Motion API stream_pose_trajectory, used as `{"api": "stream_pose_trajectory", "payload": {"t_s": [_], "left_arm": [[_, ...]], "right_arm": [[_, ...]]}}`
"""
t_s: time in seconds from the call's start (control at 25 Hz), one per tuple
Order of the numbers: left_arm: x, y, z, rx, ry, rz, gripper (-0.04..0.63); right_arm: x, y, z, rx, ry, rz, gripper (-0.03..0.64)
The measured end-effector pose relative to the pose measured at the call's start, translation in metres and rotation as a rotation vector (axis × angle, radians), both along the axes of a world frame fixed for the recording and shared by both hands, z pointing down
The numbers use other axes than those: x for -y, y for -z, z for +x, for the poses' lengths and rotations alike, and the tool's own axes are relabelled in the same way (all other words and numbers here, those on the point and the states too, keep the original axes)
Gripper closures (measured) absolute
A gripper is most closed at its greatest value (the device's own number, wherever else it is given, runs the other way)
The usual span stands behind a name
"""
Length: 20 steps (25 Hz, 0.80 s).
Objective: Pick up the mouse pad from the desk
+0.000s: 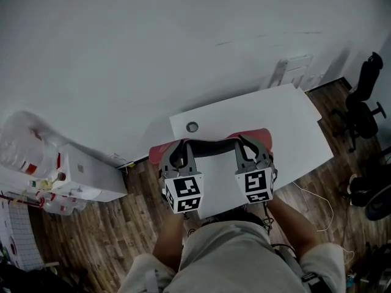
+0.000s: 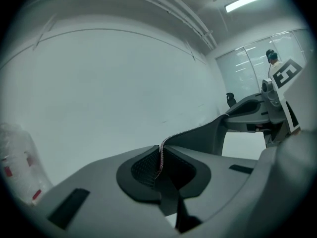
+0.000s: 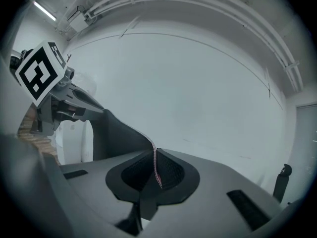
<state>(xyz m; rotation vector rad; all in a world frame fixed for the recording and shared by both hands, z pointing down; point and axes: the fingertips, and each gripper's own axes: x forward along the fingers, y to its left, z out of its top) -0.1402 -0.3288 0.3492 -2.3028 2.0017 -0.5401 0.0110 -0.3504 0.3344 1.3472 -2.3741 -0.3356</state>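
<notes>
The mouse pad (image 1: 208, 146) is red on top and black underneath. It hangs above the white desk (image 1: 287, 121), stretched between my two grippers and curled, so its dark underside faces me. My left gripper (image 1: 177, 157) is shut on its left edge and my right gripper (image 1: 247, 151) on its right edge. In the left gripper view the pad's stitched edge (image 2: 198, 135) runs out of the shut left gripper (image 2: 159, 165) toward the other gripper. The right gripper view shows the same: the pad (image 3: 119, 133) is pinched in the right gripper (image 3: 156, 170). Both grippers point at the pale wall.
A round cable hole (image 1: 192, 127) sits in the desk's left part. Left of the desk stand a white box (image 1: 85, 176) and plastic bags (image 1: 24, 145). Black office chairs (image 1: 366, 102) stand at the right, and a white cable (image 1: 317, 197) lies on the wooden floor.
</notes>
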Motion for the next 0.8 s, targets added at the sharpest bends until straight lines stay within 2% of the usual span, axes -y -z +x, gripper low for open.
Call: {"api": "stream_pose_trajectory", "payload": {"t_s": [0.28, 0.56, 0.8], "left_arm": [[-0.004, 0.061, 0.015, -0.044, -0.062, 0.125, 0.566], [-0.026, 0.058, 0.029, -0.087, -0.079, 0.116, 0.566], [-0.047, 0.066, 0.049, -0.087, -0.08, 0.122, 0.566]], "right_arm": [[-0.014, 0.036, 0.004, 0.067, 0.001, 0.024, 0.566], [-0.043, 0.043, 0.017, 0.087, 0.009, 0.023, 0.566], [-0.057, 0.057, 0.032, 0.108, 0.017, 0.04, 0.566]]}}
